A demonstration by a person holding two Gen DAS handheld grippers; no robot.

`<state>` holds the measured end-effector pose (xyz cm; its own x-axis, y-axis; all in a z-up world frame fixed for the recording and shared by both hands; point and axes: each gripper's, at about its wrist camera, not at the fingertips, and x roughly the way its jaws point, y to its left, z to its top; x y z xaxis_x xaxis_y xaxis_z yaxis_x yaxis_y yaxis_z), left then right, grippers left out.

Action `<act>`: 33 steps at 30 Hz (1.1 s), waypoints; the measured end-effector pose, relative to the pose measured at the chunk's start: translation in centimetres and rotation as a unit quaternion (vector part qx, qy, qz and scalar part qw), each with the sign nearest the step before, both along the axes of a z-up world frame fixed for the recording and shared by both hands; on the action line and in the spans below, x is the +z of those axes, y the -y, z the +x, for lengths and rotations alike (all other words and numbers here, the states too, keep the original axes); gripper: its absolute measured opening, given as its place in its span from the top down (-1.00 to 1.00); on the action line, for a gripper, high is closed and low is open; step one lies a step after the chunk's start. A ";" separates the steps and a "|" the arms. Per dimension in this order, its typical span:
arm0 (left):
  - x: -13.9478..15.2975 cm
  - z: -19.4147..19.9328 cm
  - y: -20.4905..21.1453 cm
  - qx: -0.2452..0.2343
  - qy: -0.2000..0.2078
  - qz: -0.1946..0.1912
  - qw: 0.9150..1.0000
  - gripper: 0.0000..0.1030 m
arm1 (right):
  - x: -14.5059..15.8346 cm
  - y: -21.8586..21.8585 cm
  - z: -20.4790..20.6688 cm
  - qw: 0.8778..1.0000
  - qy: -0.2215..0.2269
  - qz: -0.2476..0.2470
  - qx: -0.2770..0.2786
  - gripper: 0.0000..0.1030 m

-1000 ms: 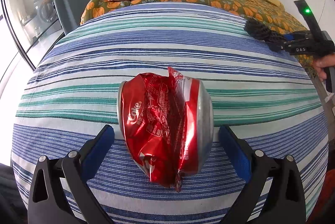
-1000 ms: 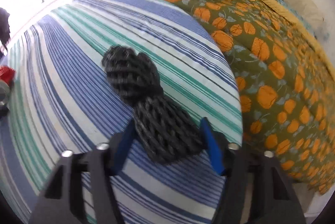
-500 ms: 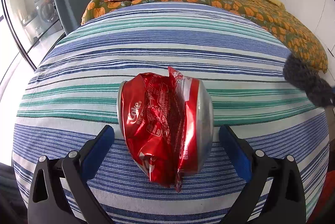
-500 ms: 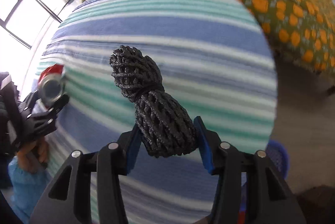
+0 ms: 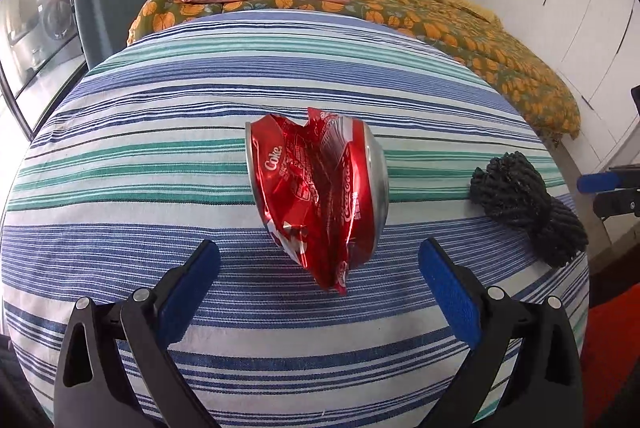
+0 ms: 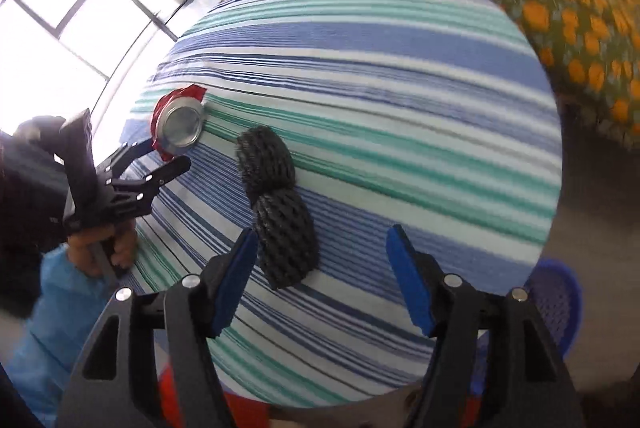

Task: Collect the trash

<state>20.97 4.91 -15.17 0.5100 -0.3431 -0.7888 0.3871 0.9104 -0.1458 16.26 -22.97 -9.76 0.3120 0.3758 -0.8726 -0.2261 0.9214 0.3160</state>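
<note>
The left gripper (image 5: 319, 270) stands with its blue pads wide apart, clamped on nothing. Just ahead of it, between the lines of the two fingers but past their tips, a crushed red Coke can (image 5: 318, 194) lies on its side on the striped cloth (image 5: 160, 108); neither pad touches it. To its right, near the cloth's edge, lies a black foam net (image 5: 524, 202).

The right gripper (image 6: 322, 282) is also spread open and holds nothing. The black foam net (image 6: 278, 212) lies on the striped cloth (image 6: 400, 68) ahead of its left finger, its near end just beside that pad; contact cannot be told. Farther ahead to the left sits the can (image 6: 180, 126), its silver end facing this camera, with the left gripper (image 6: 160, 160) at it. Low to the right, beyond the cloth's edge, a blue mesh basket (image 6: 554, 300) shows partly; its contents are hidden.
</note>
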 end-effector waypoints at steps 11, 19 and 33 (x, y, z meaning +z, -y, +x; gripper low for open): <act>0.9 2.2 0.3 0.042 -0.010 0.003 0.999 -0.76 | -2.9 -5.5 2.8 0.987 0.037 -0.135 0.081 -0.11; 1.4 1.4 1.9 0.014 0.014 0.046 0.999 0.06 | -2.2 -3.1 1.4 0.989 0.054 -0.128 0.050 0.42; 5.0 -6.0 9.2 -0.057 0.044 -0.017 0.997 0.13 | -0.3 11.2 -8.9 0.989 0.079 0.041 -0.119 0.41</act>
